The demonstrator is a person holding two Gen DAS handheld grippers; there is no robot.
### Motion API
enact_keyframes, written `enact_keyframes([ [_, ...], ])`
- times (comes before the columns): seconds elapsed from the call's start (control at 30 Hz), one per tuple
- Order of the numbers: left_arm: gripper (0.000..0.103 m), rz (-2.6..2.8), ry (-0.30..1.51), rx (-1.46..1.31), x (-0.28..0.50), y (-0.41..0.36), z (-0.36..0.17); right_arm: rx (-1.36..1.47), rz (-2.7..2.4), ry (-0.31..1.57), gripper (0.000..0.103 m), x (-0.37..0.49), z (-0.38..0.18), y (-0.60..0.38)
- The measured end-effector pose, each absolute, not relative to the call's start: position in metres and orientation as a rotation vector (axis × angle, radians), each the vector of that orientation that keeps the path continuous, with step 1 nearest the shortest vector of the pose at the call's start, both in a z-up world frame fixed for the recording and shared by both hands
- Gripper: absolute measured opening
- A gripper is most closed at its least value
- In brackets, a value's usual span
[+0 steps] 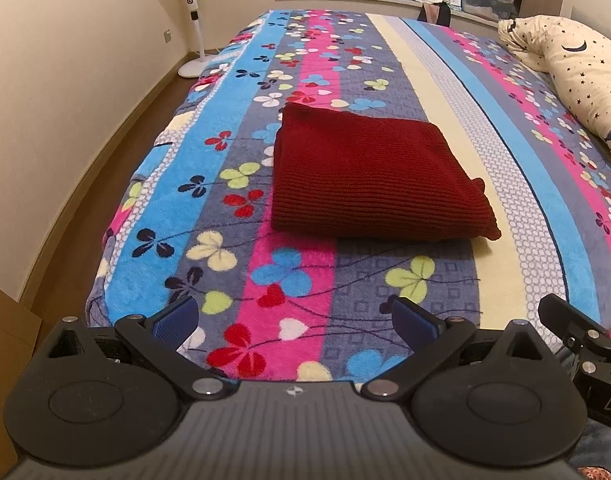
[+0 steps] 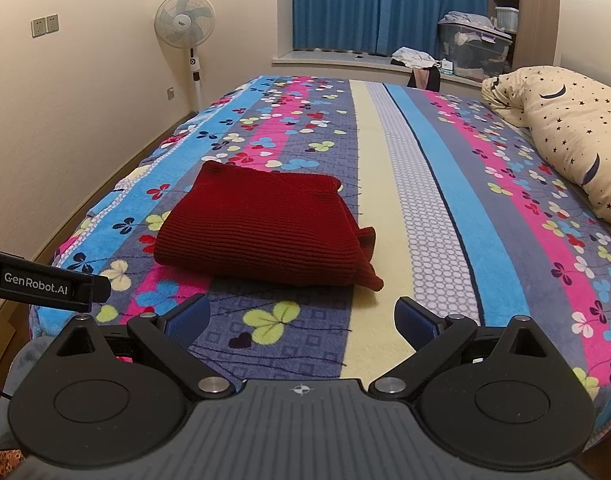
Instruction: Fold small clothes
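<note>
A dark red knitted garment [image 1: 369,176] lies folded into a thick rectangle on the striped, flower-patterned bedspread [image 1: 289,280]. In the right wrist view the same red garment [image 2: 261,228] sits left of centre, with a loose corner sticking out at its near right end. My left gripper [image 1: 295,322] is open above the near edge of the bed, short of the garment, and holds nothing. My right gripper [image 2: 301,320] is open too, empty, just in front of the garment's near edge. Part of the left gripper's body [image 2: 45,282] shows at the left of the right wrist view.
A cream pillow with stars and moons [image 2: 565,128] lies at the bed's right side. A standing fan [image 2: 185,24] is by the left wall. Blue curtains [image 2: 377,4], a windowsill with clothes [image 2: 413,58] and plastic storage boxes [image 2: 473,50] are beyond the bed. Wooden floor [image 1: 65,216] runs along the left.
</note>
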State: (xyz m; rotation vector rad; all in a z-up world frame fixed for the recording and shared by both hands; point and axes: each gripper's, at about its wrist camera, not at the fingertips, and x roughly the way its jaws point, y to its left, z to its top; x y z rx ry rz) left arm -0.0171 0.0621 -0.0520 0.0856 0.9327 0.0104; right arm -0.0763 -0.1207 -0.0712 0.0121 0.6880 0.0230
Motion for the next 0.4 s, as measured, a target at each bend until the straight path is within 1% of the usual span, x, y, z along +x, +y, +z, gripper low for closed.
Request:
enact_keyframes([
  [0.4,0.103,0.004,0.915,0.116,-0.0236,0.0547,-0.0509,0.014,0.026,0.69,0.098,-0.0758,-0.0707,-0.1202],
])
